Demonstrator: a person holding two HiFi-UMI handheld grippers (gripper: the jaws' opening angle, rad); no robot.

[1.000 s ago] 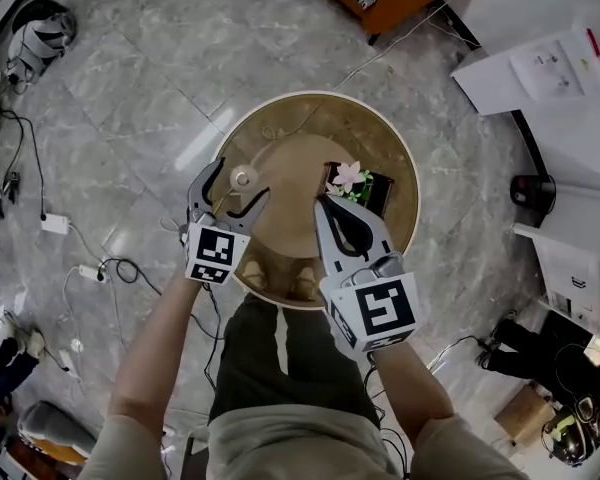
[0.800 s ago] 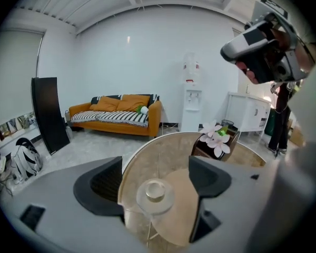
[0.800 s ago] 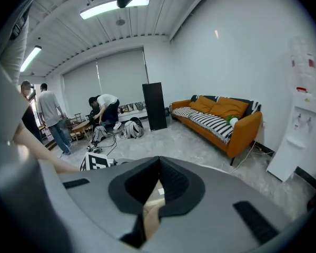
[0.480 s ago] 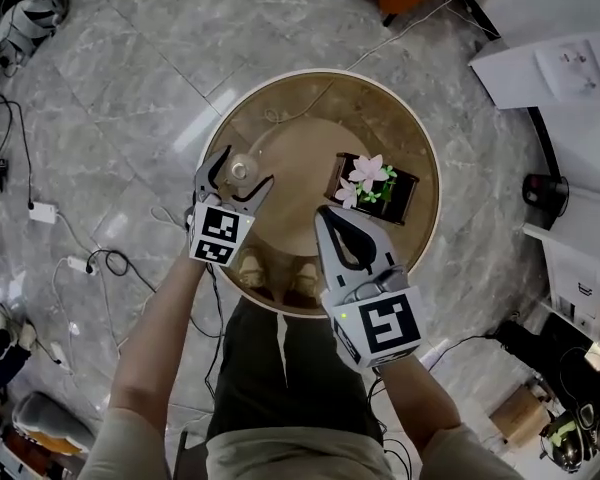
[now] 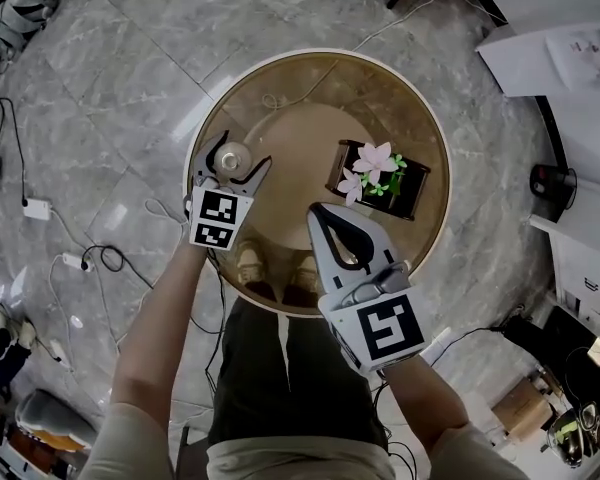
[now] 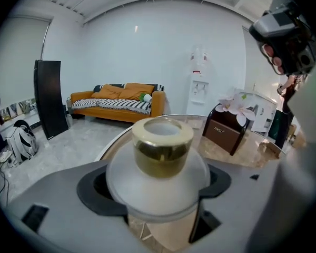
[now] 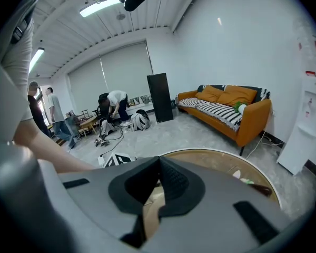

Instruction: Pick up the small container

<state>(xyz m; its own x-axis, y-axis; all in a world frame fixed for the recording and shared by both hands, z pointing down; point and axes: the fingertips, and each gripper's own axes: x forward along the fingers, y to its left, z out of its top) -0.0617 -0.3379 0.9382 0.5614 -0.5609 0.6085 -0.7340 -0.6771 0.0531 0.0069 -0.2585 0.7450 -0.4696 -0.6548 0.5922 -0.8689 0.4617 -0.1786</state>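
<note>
Left gripper view shows the small container [image 6: 160, 152], frosted with a gold neck. It stands on the round desk [image 5: 280, 78], left of the flower box [image 5: 380, 173], deep between the spread jaws of the left hand-held gripper [image 5: 235, 165]. Grasping seems the step in hand; the next move calls for closing on its body, then lifting. The right hand-held gripper [image 5: 327, 218], nearer the person than the flower box, is pressed together and empty.

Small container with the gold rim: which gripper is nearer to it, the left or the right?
Left. The small container stands between the parted jaws of the left gripper. The right gripper, jaws together, is off to its right, nearer the person.
</note>
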